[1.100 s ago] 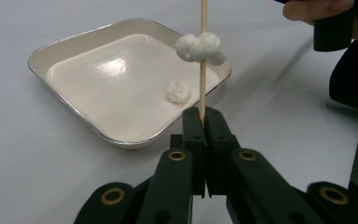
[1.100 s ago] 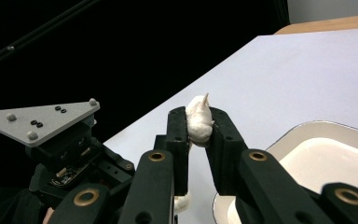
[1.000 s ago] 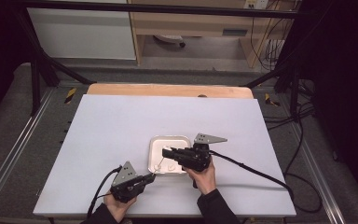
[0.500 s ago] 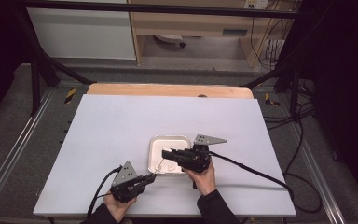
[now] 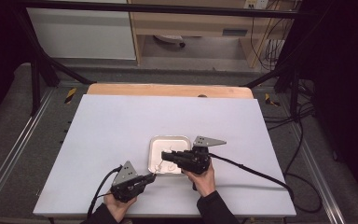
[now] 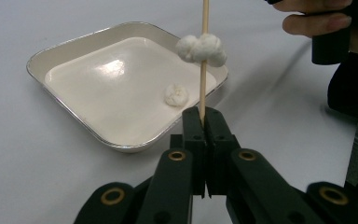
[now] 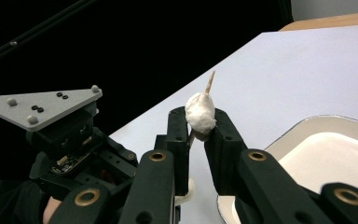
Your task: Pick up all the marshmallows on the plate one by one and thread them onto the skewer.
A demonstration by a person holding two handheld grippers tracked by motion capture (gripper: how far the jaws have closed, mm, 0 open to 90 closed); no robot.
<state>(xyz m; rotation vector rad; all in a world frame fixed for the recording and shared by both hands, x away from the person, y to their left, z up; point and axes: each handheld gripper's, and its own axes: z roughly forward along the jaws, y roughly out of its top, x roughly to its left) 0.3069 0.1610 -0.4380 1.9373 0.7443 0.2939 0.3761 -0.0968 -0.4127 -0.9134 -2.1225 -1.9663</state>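
Two grippers are working over a white table (image 5: 121,121), each held in one of the person's hands. The left gripper (image 6: 204,114) is clamping its jaws fully together on the lower end of a wooden skewer (image 6: 204,60); the stick is rising straight up from between the fingertips. One white marshmallow piece (image 6: 201,48) is sitting threaded on the skewer, well above the left fingertips. A second marshmallow piece (image 6: 176,94) is lying loose on the floor of the square metal tray (image 6: 74,44), just beyond and to the left of those fingertips.

The right gripper (image 7: 199,122) is pinching the threaded marshmallow (image 7: 200,113) between its two pads, with the jaws standing only as far apart as that piece is wide. The pointed skewer tip (image 7: 210,81) is projecting above the right fingertips. In the high view, the right gripper (image 5: 164,156) is hovering over the tray (image 5: 169,139), while the left gripper (image 5: 153,176) is resting just beside the tray's near rim.
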